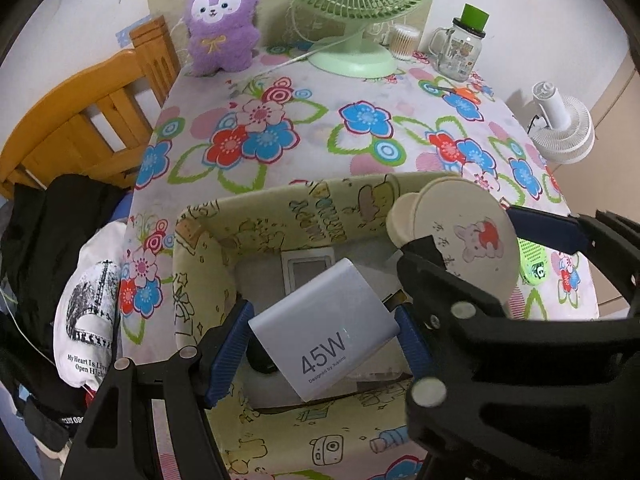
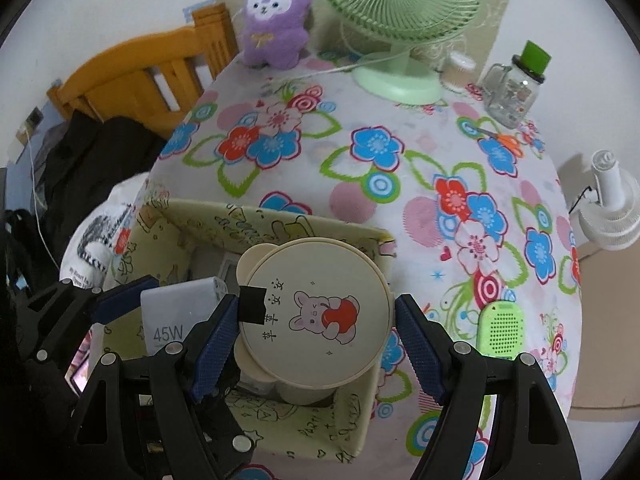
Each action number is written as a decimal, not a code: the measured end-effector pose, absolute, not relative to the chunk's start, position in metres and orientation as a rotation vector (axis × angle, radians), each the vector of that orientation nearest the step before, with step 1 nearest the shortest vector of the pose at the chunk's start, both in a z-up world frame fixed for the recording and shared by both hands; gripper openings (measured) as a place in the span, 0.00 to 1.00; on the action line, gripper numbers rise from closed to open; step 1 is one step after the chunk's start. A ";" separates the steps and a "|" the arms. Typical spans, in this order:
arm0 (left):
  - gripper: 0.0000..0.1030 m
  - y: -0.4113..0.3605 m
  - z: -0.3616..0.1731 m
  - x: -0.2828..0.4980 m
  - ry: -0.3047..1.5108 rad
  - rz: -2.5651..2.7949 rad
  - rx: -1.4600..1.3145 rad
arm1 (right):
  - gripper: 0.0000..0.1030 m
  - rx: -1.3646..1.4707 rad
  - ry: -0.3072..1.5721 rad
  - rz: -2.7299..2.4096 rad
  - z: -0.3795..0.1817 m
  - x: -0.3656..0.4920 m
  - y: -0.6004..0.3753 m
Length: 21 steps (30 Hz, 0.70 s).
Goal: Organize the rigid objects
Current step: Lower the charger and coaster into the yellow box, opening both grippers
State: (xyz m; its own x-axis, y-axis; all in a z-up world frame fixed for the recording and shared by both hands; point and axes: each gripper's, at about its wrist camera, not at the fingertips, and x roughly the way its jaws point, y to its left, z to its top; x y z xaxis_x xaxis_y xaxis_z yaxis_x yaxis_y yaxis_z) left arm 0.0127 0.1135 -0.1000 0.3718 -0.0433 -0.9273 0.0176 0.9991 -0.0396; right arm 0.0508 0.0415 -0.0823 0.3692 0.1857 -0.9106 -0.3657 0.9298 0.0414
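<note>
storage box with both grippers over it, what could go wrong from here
1. The left gripper holds the 45W charger tilted, gripped across its sides; it could twist or slip before it is set down.
2. The right gripper carries the round bear-eared case right beside it over the same storage box, so the two loads or the fingers could knock together.
3. Items already lie in the box, so either piece may land crooked on them.
</note>
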 end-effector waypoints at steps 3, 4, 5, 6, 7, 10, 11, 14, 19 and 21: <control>0.72 0.115 -0.105 0.012 1.203 -0.045 -0.038 | 0.77 -0.198 1.156 0.361 -0.089 0.055 0.045; 0.72 0.116 -0.106 0.013 1.207 -0.044 -0.042 | 0.77 -0.200 1.160 0.362 -0.090 0.056 0.046; 0.72 0.116 -0.108 0.013 1.211 -0.043 -0.044 | 0.77 -0.204 1.165 0.363 -0.092 0.057 0.047; 0.72 0.117 -0.109 0.013 1.214 -0.041 -0.047 | 0.77 -0.206 1.171 0.364 -0.094 0.059 0.048; 0.72 0.117 -0.110 0.013 1.218 -0.039 -0.050 | 0.78 -0.207 1.175 0.364 -0.096 0.060 0.049; 0.72 0.118 -0.113 0.012 1.223 -0.030 -0.058 | 0.78 -0.231 1.147 0.353 -0.097 0.060 0.053; 0.73 0.118 -0.114 0.012 1.222 -0.027 -0.057 | 0.78 -0.242 1.139 0.350 -0.098 0.060 0.054; 0.73 0.118 -0.115 0.013 1.220 -0.024 -0.060 | 0.79 -0.256 1.120 0.349 -0.098 0.060 0.055; 0.77 0.116 -0.107 0.017 1.183 -0.029 -0.039 | 0.85 -0.239 1.103 0.362 -0.093 0.060 0.051; 0.82 0.114 -0.105 0.018 1.175 -0.033 -0.029 | 0.85 -0.225 1.108 0.363 -0.090 0.061 0.048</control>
State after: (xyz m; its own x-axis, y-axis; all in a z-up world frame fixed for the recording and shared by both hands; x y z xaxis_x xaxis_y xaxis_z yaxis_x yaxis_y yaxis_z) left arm 0.0183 0.1136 -0.1046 0.3852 -0.0411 -0.9219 0.0107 0.9991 -0.0401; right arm 0.0611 0.0476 -0.0904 0.3970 0.1725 -0.9015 -0.3939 0.9192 0.0024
